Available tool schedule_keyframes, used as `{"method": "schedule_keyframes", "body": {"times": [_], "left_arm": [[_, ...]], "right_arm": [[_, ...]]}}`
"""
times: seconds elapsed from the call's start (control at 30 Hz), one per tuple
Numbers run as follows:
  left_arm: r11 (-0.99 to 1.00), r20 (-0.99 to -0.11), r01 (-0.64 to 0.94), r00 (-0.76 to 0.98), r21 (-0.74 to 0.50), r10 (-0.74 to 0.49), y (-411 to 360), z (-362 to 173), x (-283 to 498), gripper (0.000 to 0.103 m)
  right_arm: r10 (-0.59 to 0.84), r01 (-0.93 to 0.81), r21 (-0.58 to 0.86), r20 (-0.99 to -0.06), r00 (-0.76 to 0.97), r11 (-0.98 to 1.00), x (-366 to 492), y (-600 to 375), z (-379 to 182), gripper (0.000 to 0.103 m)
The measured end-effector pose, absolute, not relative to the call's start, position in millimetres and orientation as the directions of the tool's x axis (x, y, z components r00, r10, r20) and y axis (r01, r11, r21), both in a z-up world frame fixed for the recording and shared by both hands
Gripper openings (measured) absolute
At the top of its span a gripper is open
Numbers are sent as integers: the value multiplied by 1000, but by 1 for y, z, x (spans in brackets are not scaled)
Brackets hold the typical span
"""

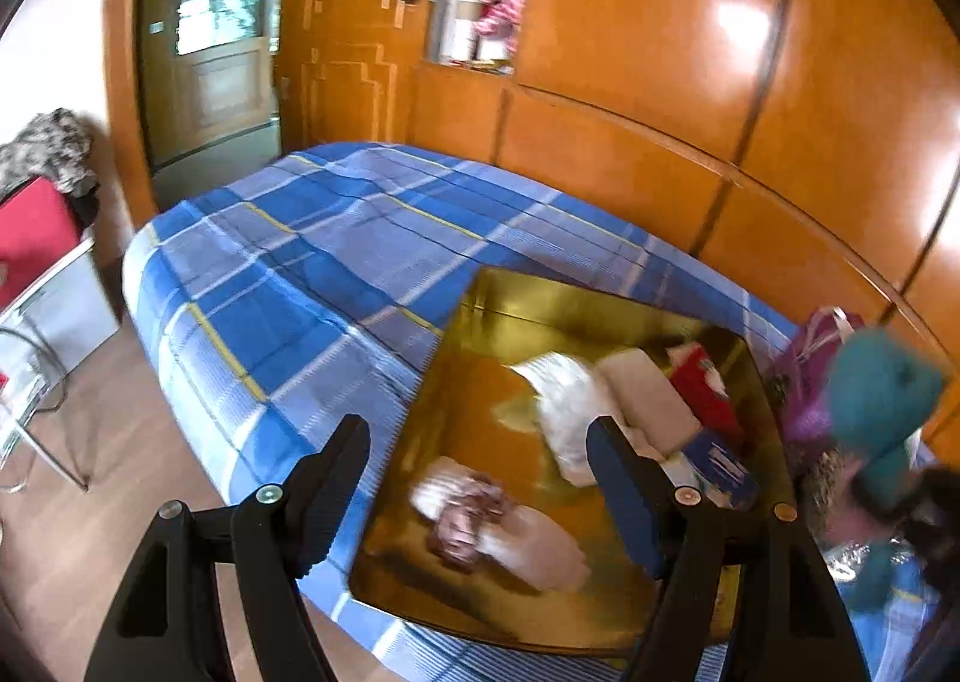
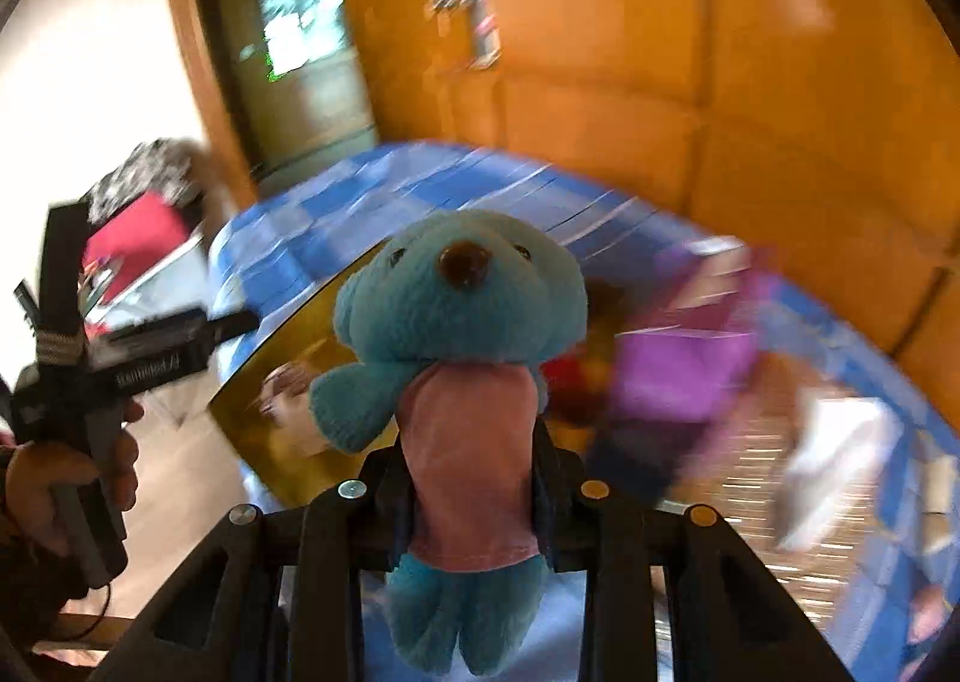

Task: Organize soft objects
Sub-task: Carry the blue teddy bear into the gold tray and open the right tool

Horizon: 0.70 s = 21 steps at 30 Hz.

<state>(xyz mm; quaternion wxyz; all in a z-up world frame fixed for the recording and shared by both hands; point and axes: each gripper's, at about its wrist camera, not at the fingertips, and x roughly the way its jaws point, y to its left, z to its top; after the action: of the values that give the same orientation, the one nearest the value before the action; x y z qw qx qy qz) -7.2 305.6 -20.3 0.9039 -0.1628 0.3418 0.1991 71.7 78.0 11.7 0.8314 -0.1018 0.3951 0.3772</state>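
Gripping blue bear (image 2: 461,322) mid-body, right tongs (image 2: 474,478) closed

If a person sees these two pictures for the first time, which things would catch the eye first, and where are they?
First, the blue teddy bear in a pink shirt, filling the middle of the right wrist view, clamped at its body by the right gripper. Next, the shiny gold tray lying on the blue checked bed, holding several soft items, with the open left gripper hanging over it.
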Motion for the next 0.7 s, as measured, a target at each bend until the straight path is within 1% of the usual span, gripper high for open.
{"method": "schedule_keyframes", "body": {"times": [0.17, 0.23, 0.27, 0.33, 0.37, 0.43, 0.5, 0.7], "left_arm": [[852, -667, -496, 693, -167, 273, 321, -17, -16, 78], [853, -666, -497, 692, -161, 278, 322, -17, -17, 78], [855, -666, -495, 692, -158, 277, 323, -18, -17, 78], [856, -671, -493, 688, -153, 277, 321, -20, -16, 78], [859, -672, -489, 688, -152, 273, 320, -21, -15, 78], [864, -670, -482, 690, -146, 272, 317, -21, -15, 78], [869, -668, -473, 694, -145, 267, 313, -21, -15, 80], [882, -654, -450, 711, -139, 259, 303, -15, -15, 81]], "right_arm": [[583, -720, 250, -771, 256, 647, 77, 129, -29, 34], [585, -717, 274, -779, 226, 641, 80, 144, -43, 41], [575, -711, 274, -788, 220, 647, 82, 148, -50, 42], [566, -685, 296, -799, 204, 665, 83, 150, -63, 48], [566, -677, 305, -800, 200, 670, 86, 145, -64, 49], [571, -670, 316, -797, 196, 672, 86, 135, -64, 57], [582, -670, 319, -786, 209, 670, 84, 130, -57, 61], [581, -667, 271, -758, 297, 694, 75, 120, -40, 61]]}}
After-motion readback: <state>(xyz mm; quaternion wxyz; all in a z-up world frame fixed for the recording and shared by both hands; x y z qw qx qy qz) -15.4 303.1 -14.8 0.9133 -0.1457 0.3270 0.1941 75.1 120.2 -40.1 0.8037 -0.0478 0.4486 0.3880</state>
